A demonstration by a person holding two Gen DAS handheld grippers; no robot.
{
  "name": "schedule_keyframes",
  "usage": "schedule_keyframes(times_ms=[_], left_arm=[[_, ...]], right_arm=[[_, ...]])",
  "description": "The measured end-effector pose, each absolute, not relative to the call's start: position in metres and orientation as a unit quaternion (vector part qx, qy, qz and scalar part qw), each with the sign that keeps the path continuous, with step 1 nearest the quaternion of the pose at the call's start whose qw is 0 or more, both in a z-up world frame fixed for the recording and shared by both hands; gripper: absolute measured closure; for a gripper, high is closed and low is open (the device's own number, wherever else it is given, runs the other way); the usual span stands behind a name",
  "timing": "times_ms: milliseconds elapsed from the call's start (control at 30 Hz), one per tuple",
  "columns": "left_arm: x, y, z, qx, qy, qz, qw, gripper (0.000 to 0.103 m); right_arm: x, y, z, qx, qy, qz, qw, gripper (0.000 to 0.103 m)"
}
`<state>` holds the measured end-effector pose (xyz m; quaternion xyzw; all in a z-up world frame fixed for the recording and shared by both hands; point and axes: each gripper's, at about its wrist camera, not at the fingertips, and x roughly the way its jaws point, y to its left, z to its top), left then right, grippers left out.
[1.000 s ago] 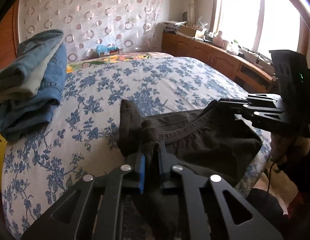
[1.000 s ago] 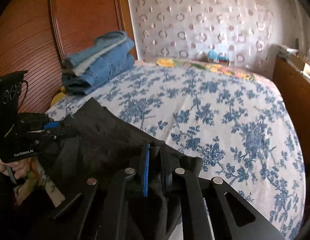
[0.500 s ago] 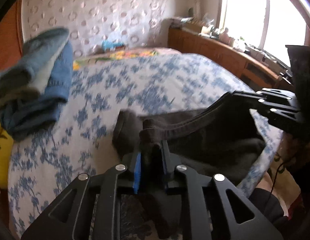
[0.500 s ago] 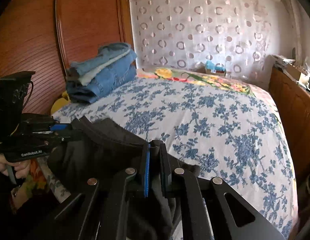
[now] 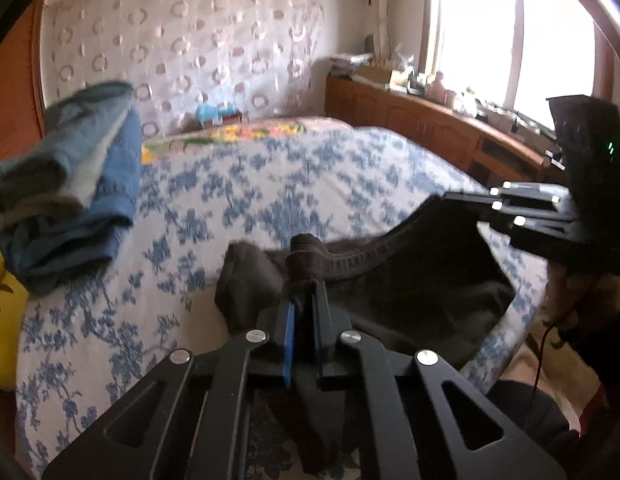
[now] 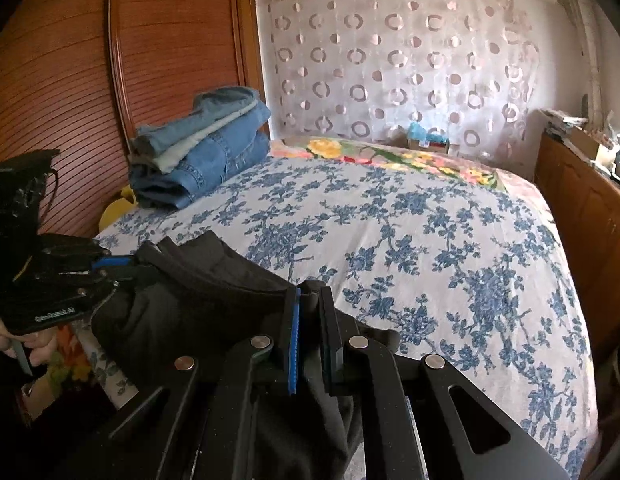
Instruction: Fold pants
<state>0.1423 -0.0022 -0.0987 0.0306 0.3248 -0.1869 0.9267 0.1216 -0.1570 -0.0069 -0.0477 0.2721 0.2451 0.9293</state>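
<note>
By the wooden headboard (image 6: 70,60) a stack of folded jeans (image 6: 202,152) sits on the bed (image 6: 430,232) with its blue-flowered sheet. The left claw (image 5: 304,292) is closing, its pads pinching one end of the black pants' (image 5: 410,280) ribbed waistband; the writing on its body, seen from the right wrist, is too blurred to read. The pants hang lifted over the bed's near edge. The right claw (image 6: 310,300) is clamped on the waistband's other end. A wooden cabinet (image 5: 410,120) runs under the window (image 5: 510,32).
</note>
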Motion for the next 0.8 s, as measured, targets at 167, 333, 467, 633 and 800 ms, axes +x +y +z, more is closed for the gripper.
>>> schedule_keyframes(times_ms=[167, 333, 467, 633, 800], left_arm=[[0.156, 0.0, -0.091, 0.024, 0.319, -0.176, 0.931, 0.095], [0.178, 0.002, -0.101, 0.014, 0.341, -0.169, 0.925, 0.095], [0.184, 0.001, -0.109, 0.011, 0.362, -0.166, 0.917, 0.088], [0.179, 0.004, -0.109, 0.011, 0.356, -0.161, 0.921, 0.056], [0.178, 0.009, -0.11, 0.001, 0.363, -0.167, 0.917, 0.039]], right_arm=[[0.121, -0.162, -0.002, -0.04, 0.256, 0.237, 0.936, 0.095], [0.134, -0.158, -0.006, -0.048, 0.268, 0.224, 0.936, 0.095], [0.149, -0.154, -0.013, -0.049, 0.292, 0.212, 0.931, 0.095], [0.156, -0.155, -0.014, -0.043, 0.31, 0.206, 0.927, 0.091], [0.149, -0.161, -0.01, -0.041, 0.308, 0.198, 0.93, 0.066]])
